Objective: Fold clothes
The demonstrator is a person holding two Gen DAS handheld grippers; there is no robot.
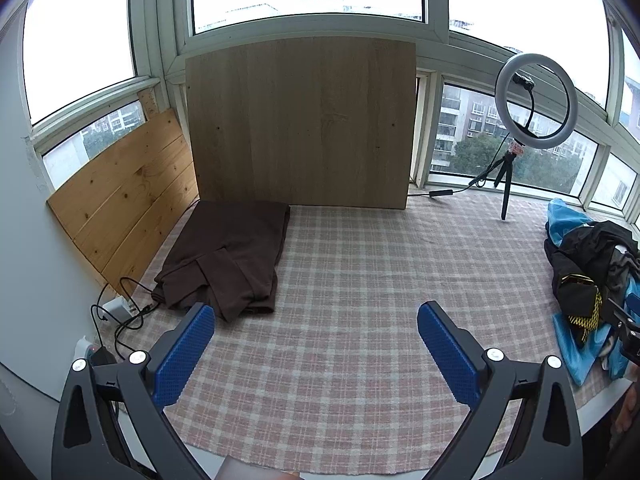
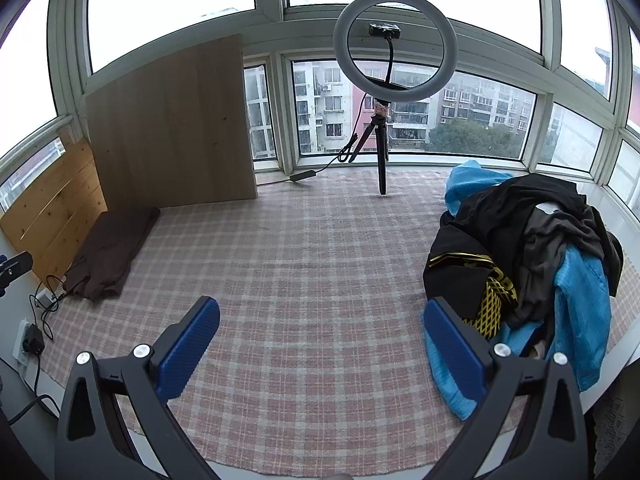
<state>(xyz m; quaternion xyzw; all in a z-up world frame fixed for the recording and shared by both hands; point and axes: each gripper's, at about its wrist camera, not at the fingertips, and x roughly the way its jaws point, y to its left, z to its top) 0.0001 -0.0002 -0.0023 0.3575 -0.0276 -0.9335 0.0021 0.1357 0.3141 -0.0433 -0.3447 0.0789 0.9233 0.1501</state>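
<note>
A folded brown garment [image 1: 228,256] lies at the far left of the plaid cloth [image 1: 360,288], also seen as the brown garment [image 2: 112,256] in the right wrist view. A heap of unfolded clothes [image 2: 532,264], black, grey, blue and yellow-patterned, sits at the right; the same heap [image 1: 592,280] shows at the left wrist view's right edge. My left gripper [image 1: 316,348] hovers open over bare plaid cloth, just right of the brown garment. My right gripper [image 2: 320,344] is open too, its right finger [image 2: 456,352] beside the blue fabric of the heap. Neither holds anything.
A large wooden board [image 1: 300,120] leans against the windows at the back, a pine panel [image 1: 124,200] at the left. A ring light on a tripod [image 2: 394,52] stands at the back with its cable on the cloth. A charger and cables [image 1: 120,312] lie at the left edge.
</note>
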